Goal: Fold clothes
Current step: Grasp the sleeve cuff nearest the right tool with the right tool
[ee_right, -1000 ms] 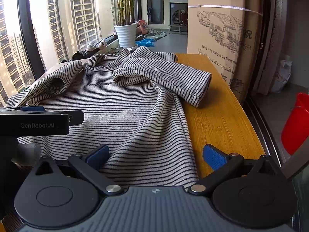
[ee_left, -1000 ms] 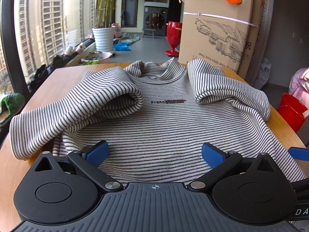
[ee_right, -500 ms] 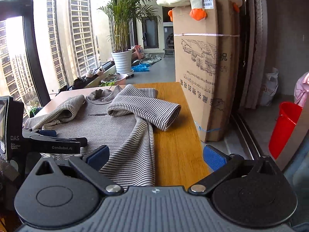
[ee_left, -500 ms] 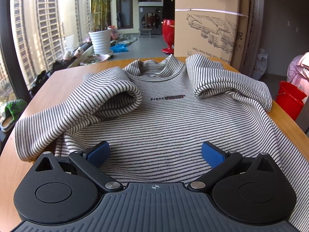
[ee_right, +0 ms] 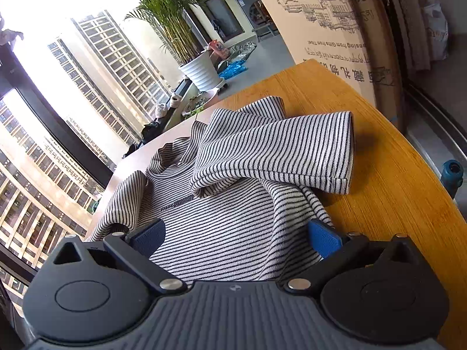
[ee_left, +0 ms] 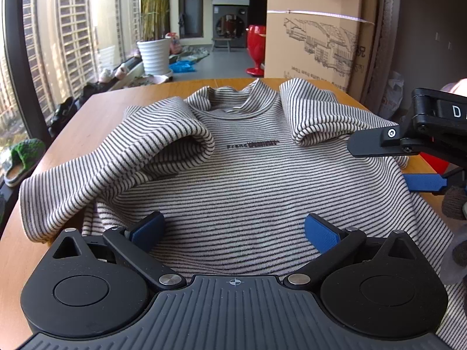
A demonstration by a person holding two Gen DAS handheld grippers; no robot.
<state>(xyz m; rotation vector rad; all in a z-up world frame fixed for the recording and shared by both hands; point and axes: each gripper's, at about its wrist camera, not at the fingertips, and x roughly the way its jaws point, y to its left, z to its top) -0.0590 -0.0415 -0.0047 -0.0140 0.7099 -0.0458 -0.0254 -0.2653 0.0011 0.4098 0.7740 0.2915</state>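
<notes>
Our striped sweater (ee_left: 242, 180) lies face up on the wooden worktop (ee_left: 111, 108), collar away from us and both sleeves doubled inward over the chest. We hold the left tool (ee_left: 233, 227) spread wide over the hem, gripping nothing, and the right tool (ee_right: 236, 233) equally wide, tilted at the sweater's right edge. We judge that the loose right sleeve (ee_right: 277, 151) could slide off toward the cardboard box (ee_left: 318, 29) if we pinch only one layer and pull unevenly.
</notes>
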